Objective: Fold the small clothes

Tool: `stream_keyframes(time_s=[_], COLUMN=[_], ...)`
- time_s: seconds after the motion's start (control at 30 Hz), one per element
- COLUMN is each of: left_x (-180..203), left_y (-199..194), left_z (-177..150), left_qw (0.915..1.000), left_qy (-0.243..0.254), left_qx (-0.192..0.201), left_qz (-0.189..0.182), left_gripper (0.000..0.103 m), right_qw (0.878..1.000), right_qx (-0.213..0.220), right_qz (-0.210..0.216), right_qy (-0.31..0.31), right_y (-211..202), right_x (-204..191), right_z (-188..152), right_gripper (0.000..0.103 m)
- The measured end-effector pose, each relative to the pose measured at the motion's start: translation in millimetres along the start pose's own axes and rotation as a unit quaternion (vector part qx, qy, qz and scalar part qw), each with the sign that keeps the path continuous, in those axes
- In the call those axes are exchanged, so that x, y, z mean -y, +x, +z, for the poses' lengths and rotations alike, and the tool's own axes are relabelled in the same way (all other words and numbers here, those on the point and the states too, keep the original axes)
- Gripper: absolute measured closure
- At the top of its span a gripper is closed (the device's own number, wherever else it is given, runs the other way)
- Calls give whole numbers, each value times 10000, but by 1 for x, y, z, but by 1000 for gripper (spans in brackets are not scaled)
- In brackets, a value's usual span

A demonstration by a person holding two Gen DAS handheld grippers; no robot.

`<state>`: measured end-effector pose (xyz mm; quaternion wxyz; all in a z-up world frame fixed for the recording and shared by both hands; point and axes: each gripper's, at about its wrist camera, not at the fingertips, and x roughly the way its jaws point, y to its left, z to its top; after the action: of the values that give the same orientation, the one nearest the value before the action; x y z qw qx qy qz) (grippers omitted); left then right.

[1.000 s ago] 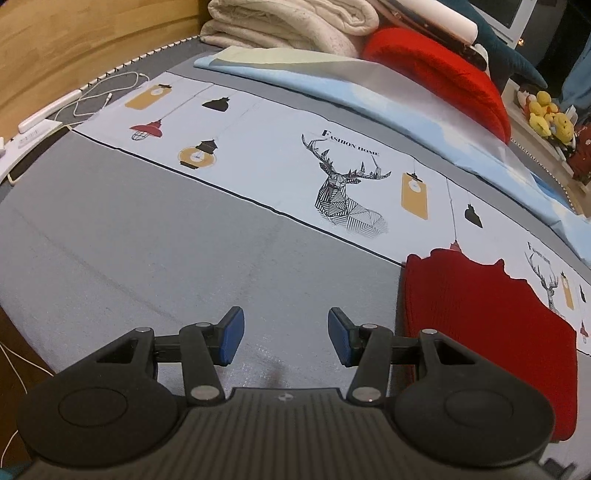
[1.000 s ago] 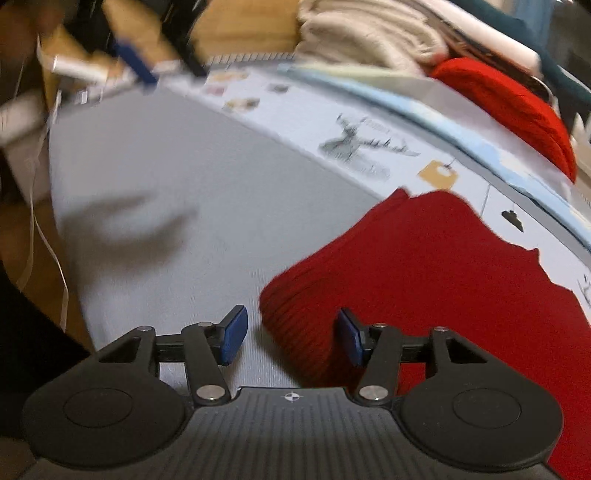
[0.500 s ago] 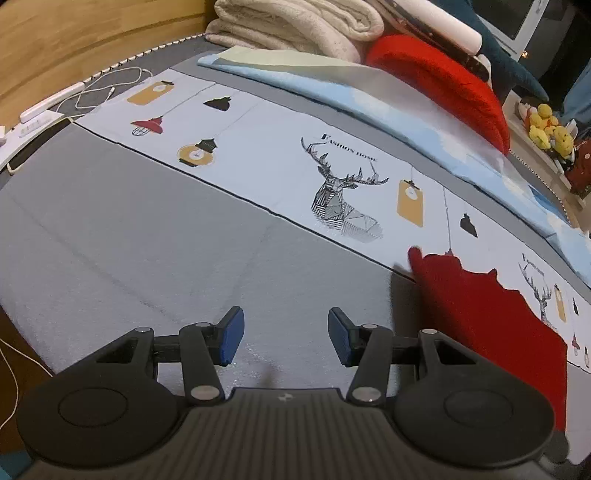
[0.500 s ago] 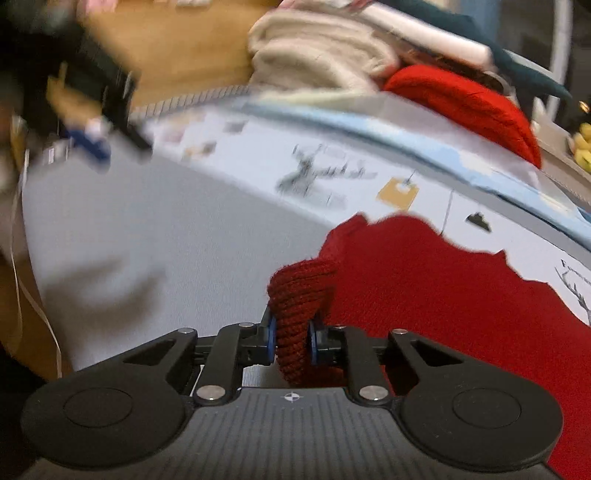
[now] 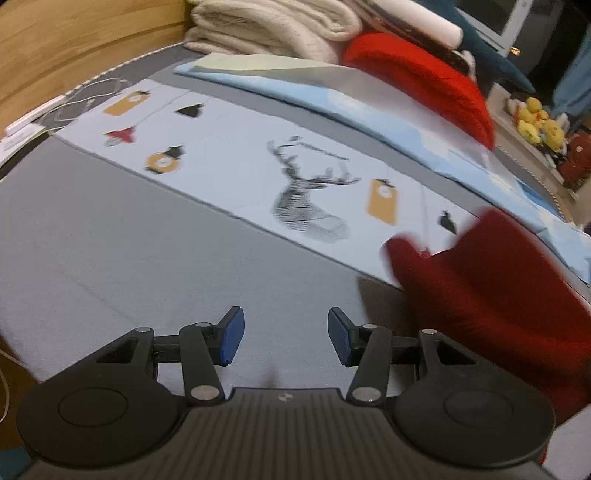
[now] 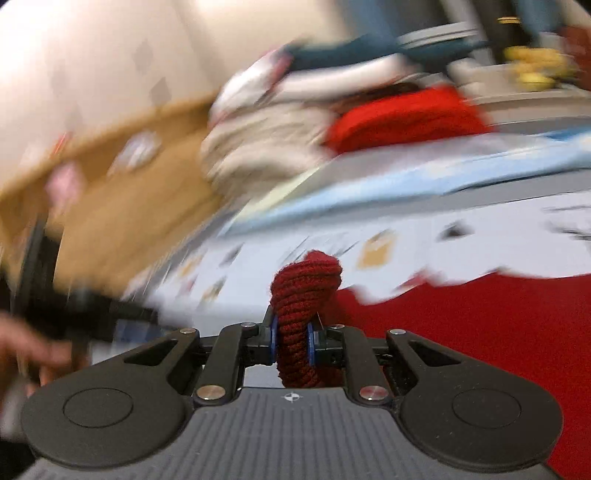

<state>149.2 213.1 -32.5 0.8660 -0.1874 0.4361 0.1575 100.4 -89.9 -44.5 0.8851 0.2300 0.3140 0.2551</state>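
Note:
A dark red knitted garment (image 5: 498,295) lies on the grey bed sheet (image 5: 129,240) at the right, with its near edge lifted and blurred. My left gripper (image 5: 282,338) is open and empty, low over the grey sheet to the left of the garment. My right gripper (image 6: 291,341) is shut on a bunched corner of the red garment (image 6: 301,295) and holds it up off the bed. The rest of the garment (image 6: 480,325) spreads to the right below it. The right wrist view is strongly blurred.
A printed pale strip with a deer and lanterns (image 5: 306,192) runs across the bed. Beige folded blankets (image 5: 266,29), a bright red pillow (image 5: 424,81) and a light blue cloth (image 5: 369,107) lie behind. A wooden headboard (image 5: 74,40) and white cables (image 5: 74,103) are at the left.
My right gripper closed on the garment's corner and has lifted it, swinging left. In the left view the garment's edge has risen. My left gripper stays open.

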Motion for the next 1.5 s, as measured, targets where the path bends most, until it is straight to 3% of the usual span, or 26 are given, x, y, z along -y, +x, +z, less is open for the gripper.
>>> stream_keyframes(time_s=[0.07,0.13,0.2,0.27,0.33,0.4,0.47,0.53,0.6,0.67,0.77,0.87,0.97,1.03,1.1,1.13,1.17,1.4,1.47,1.5], left_x=[24,55,90,126,163,199,231,257,276,289,293,291,285,282,282,282,282,279,280,282], left_y=[4,9,15,20,26,29,31,32,36,44,53,58,58,55,52,51,49,36,35,38], left_z=[0,-3,-10,-20,-37,-57,-81,-104,-124,-139,-149,-148,-143,-140,-138,-137,-138,-139,-141,-143], left_qw=[9998,9991,9973,9938,9869,9762,9583,9391,9222,9128,9128,9188,9222,9222,9223,9221,9219,9179,9132,9111], left_qy=[112,277,512,833,1286,1713,2242,2717,3103,3381,3483,3332,3254,3244,3239,3232,3230,3184,3252,3309], left_qx=[15,15,-21,-49,-134,-249,-419,-547,-680,-807,-875,-904,-921,-918,-904,-891,-879,-859,-876,-941], left_qz=[-152,-330,-527,-730,-965,-1305,-1722,-2030,-2207,-2143,-1947,-1915,-1877,-1892,-1907,-1933,-1950,-2206,-2295,-2269], left_gripper=[48,48,48,48,48,48,48,48,48,48,49,49,49,49,49,49,49,49,49,49], right_qw=[9967,9879,9762,9601,9419,9321,9403,9514,9629,9735,9776,9701,9555,9550,9575,9590,9606,9830,9808,9746], right_qx=[416,568,282,-314,-975,-1138,-953,-662,-500,-609,-1316,-1676,-2148,-2185,-2221,-2192,-2144,-1048,-1185,-1473], right_qz=[-602,-1261,-1909,-2417,-2489,-2393,-2279,-2375,-2178,-1749,-1251,-1524,-1511,-1500,-1439,-1415,-1365,-894,-1035,-1273], right_qy=[340,697,990,1369,2033,2469,2343,1846,1515,1345,1061,868,1340,1333,1148,1103,1124,1215,1153,1105], right_y=[-39,-78,-101,-112,-117,-129,-146,-155,-160,-148,-107,-72,-51,-44,-45,-49,-54,-124,-133,-130], right_x=[42,91,136,181,224,246,244,230,225,227,231,240,249,251,247,245,243,218,216,220], right_z=[15,20,14,-2,-20,-29,-19,3,22,41,46,31,15,13,10,6,6,38,32,24], right_gripper=[89,89,89,89,87,79,70,69,66,60,46,46,44,45,63,82,86,91,92,92])
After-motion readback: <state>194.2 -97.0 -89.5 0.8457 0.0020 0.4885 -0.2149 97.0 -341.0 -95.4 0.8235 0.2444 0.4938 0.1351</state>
